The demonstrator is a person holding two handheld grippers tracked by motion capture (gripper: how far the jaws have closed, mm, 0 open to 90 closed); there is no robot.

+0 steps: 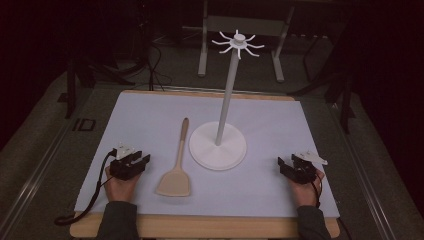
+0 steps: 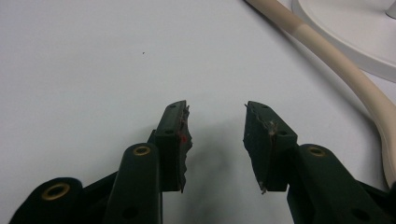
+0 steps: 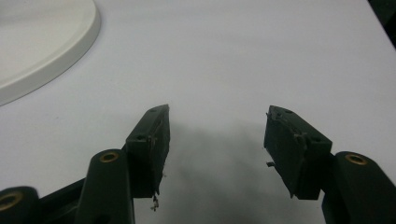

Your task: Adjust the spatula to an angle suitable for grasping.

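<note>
While both grippers rest low near the front edge of the white mat (image 1: 150, 115), nothing is held in either. The left gripper (image 1: 134, 163) is seen with jaws parted moderately and bare mat between them; the right gripper (image 1: 289, 166) stands somewhat wider, likewise empty.

The spatula (image 1: 177, 165) is laid flat on the mat, just beside the left gripper on its inner side, well apart from the right one. Its long axis runs front to back: blade toward the person, handle tip pointing away, passing close by the round base of the hook stand (image 1: 218, 145). In the left gripper view the handle (image 2: 348, 74) curves along the right margin, next to the stand's base (image 2: 355, 32).

The left hand is judged the nearer for a pick-up; a short sideways reach would be needed.

No brand, label or legible writing is noted.
</note>
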